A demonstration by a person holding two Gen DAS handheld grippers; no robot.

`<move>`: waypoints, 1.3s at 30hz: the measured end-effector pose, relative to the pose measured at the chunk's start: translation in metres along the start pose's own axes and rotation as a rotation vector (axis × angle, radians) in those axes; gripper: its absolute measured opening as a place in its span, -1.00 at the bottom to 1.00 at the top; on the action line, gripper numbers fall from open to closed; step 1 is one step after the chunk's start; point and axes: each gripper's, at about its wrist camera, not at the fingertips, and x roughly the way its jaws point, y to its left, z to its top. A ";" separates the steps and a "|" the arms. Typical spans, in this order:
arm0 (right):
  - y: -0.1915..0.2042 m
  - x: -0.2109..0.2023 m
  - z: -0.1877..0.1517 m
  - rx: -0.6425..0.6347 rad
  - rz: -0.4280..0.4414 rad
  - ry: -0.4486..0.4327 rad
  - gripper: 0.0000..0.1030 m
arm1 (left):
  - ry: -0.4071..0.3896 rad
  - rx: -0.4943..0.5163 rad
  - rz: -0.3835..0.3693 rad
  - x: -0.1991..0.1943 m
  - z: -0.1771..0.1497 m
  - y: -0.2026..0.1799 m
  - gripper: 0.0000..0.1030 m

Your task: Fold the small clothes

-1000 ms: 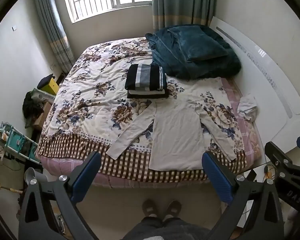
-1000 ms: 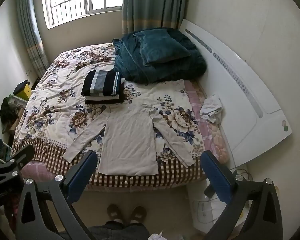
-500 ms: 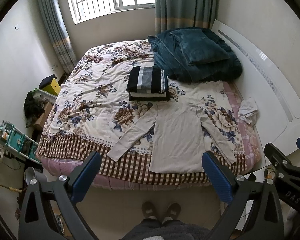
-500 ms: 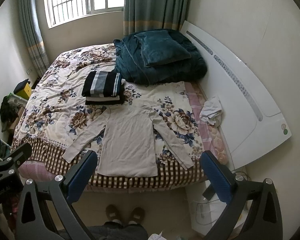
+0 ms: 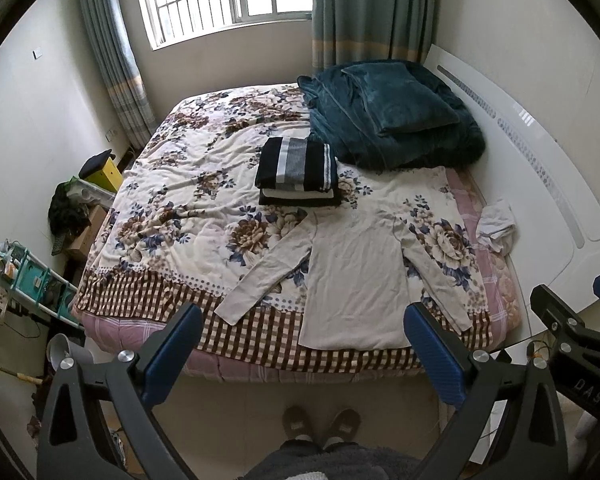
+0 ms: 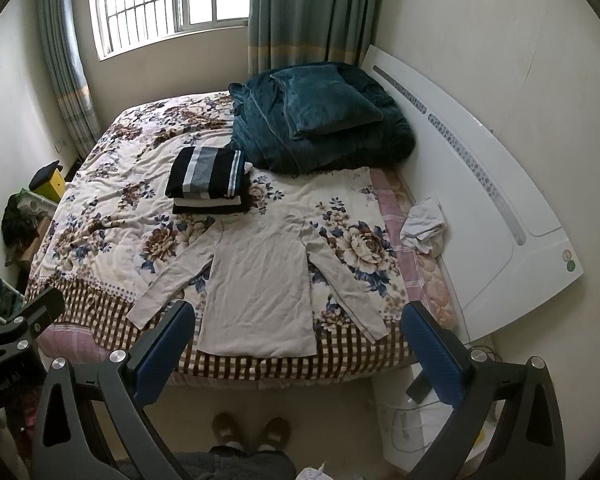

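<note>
A beige long-sleeved top (image 5: 354, 276) (image 6: 260, 288) lies flat on the flowered bed cover (image 5: 188, 208) (image 6: 112, 216), hem at the near edge, both sleeves spread out. Behind it stands a stack of folded clothes (image 5: 298, 170) (image 6: 208, 180) with a black-and-grey striped piece on top. A crumpled white cloth (image 5: 496, 226) (image 6: 424, 226) lies by the headboard. My left gripper (image 5: 304, 344) and right gripper (image 6: 296, 342) both hang open and empty, high above the floor in front of the bed, well short of the top.
A teal duvet and pillow (image 5: 392, 116) (image 6: 320, 116) are heaped at the head of the bed. The white headboard (image 6: 480, 184) runs along the right. Slippered feet (image 6: 252, 432) stand on the floor. Clutter and a small rack (image 5: 32, 276) fill the left side.
Both grippers have drawn back and tilted up a little, so the bed and shirt sit lower and farther in view. Nothing on the bed has moved.
</note>
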 end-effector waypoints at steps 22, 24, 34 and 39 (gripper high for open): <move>0.010 -0.017 0.009 -0.001 0.007 -0.013 1.00 | -0.016 -0.006 0.003 -0.014 0.031 0.009 0.99; 0.010 -0.018 0.010 -0.001 0.007 -0.015 1.00 | -0.017 -0.005 0.001 -0.014 0.031 0.010 0.99; 0.017 -0.026 0.012 0.001 0.011 -0.024 1.00 | -0.026 -0.006 0.000 -0.018 0.031 0.011 0.99; 0.019 -0.026 0.013 -0.001 0.010 -0.025 1.00 | -0.030 -0.006 -0.004 -0.022 0.033 0.015 0.99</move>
